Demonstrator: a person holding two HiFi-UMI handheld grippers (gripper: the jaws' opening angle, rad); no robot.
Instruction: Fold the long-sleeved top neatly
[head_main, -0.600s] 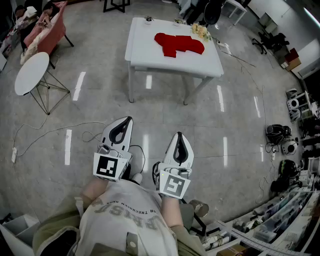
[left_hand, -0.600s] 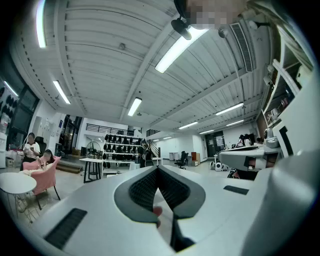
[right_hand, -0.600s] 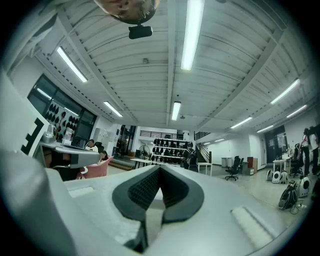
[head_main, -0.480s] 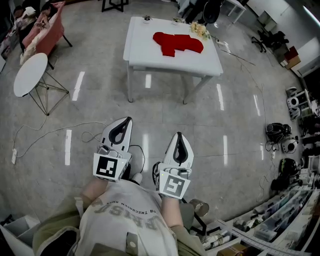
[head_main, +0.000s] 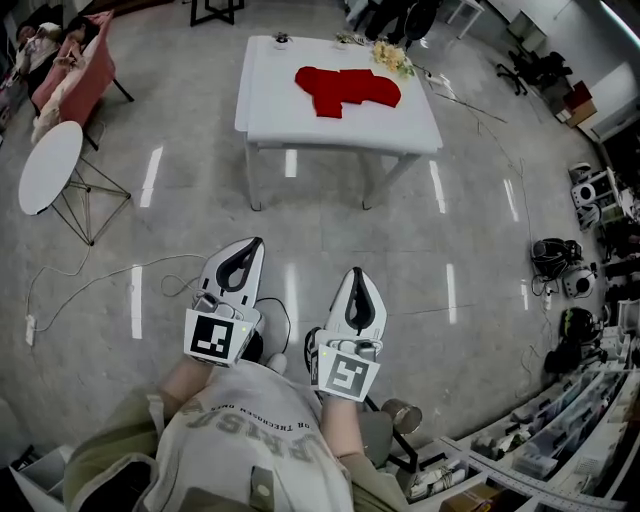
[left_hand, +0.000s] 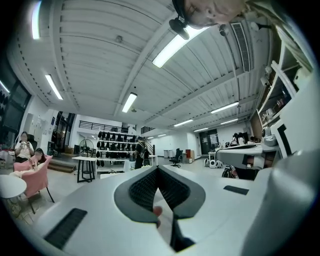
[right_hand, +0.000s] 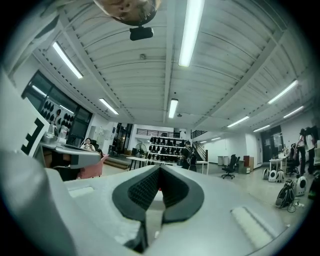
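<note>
Approach step: red long-sleeved top (head_main: 345, 88) lies on the tabletop (head_main: 268, 108), well apart from left tongs (head_main: 252, 248) and right tongs (head_main: 357, 274) (both closed, empty). Next: reach it, open both.

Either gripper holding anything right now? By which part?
Nothing is held. The left gripper and right gripper are both shut and empty; the red top lies on the white table, far from both.

Your long-sleeved top (head_main: 346, 89) is plain red and lies spread out, flat but rumpled, on the white table (head_main: 270, 115). It sits around the middle of the surface, a little nearer the far edge and the right side, clear of every edge. You can't make out its sleeves from here.
</note>
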